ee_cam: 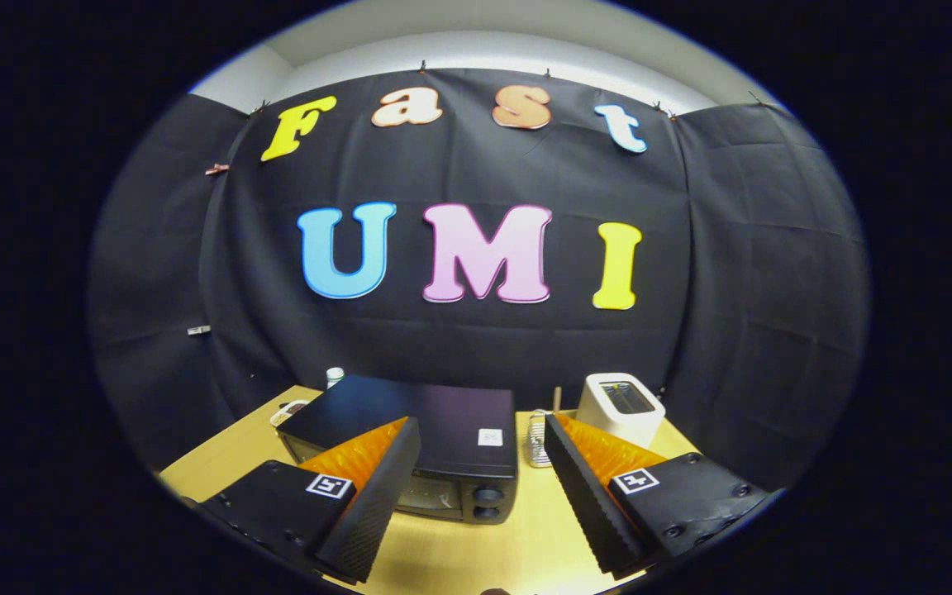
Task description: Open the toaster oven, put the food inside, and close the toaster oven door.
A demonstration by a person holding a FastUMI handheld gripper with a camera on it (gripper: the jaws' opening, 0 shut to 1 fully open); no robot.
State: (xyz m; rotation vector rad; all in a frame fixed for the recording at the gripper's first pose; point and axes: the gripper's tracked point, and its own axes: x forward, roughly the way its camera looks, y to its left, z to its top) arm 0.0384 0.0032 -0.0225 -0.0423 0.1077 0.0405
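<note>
the gripper is hanging above a light wooden table, its two fingers spread wide apart and grasping nothing. the jaws are standing released, with open air between them.

the toaster oven, a dark box with a flat top, is sitting on the table just ahead of the fingers and slightly toward the left one. the left finger is overlapping the oven's front left part in the view, so part of the glass door is hidden behind it. the door is looking closed, flush with the front. two round knobs are showing one above the other at the right end of the oven's front, between the fingers. a small white sticker is lying on the oven's top near its right edge.

beyond the right finger, a white pop-up toaster is standing on the table near the back wall, well apart from the oven. between the oven and the toaster a small metal rack-like object is standing; what it is exactly is hard to tell. behind the oven's far left corner, a small bottle with a white cap is peeking up, and a pale dish-like thing is lying beside the oven's left side, too small to make out.
</note>
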